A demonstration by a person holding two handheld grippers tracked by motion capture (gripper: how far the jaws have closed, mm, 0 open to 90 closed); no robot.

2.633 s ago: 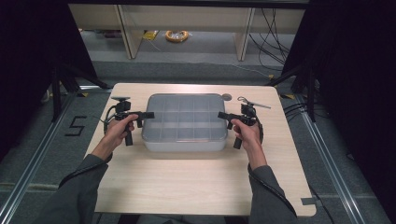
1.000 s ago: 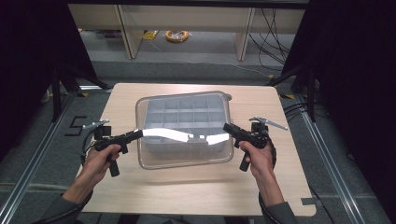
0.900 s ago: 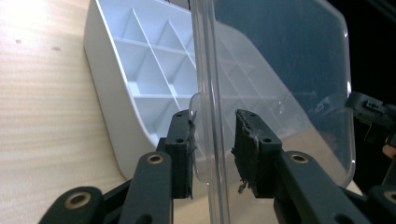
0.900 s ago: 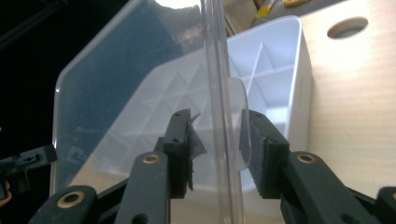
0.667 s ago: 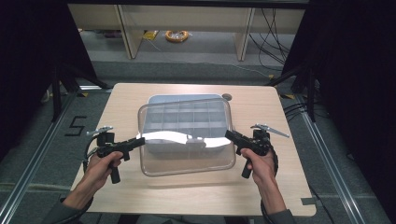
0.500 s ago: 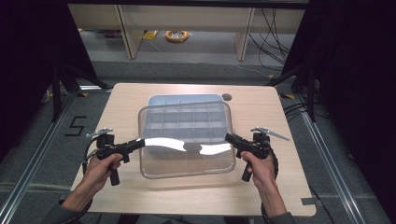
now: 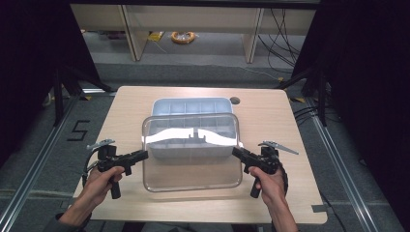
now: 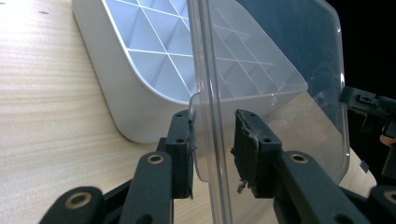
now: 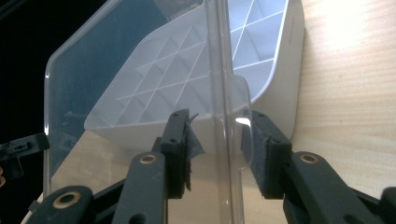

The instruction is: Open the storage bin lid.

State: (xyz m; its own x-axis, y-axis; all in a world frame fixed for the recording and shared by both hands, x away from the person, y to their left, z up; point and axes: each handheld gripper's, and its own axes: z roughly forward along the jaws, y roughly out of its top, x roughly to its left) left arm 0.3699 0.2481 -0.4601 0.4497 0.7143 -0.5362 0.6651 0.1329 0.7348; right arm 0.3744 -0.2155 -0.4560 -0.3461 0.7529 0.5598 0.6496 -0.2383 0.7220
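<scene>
1. The clear lid is see-through, so in the high view its outline is easy to lose against the table; a bright glare band across its far part hides some of the tray behind it.
2. Whether the lid's near edge rests on the table or hangs just above it cannot be told from the high view.
3. The lid sits between the two grippers, in front of the white compartment tray and overlapping the tray's near half.
4. The left gripper is clamped on the lid's left rim. In the left gripper view the rim tab stands between the worn black pads; one pad presses it, while the gap at the other is hard to judge through the plastic.
5. The right gripper is clamped on the lid's right rim; in the right gripper view the rim runs upright between the pads.
6. The person's forearms are cut off by the bottom edge of the high view.
7. The tray is matte white plastic with rounded corners, split by thin walls into a grid of rectangular cells.
8. The lid is thin glossy plastic, rectangular with rounded corners and a raised rim.
9. The table has a pale wood-grain top with a small dark round hole near the tray's far right corner.
</scene>
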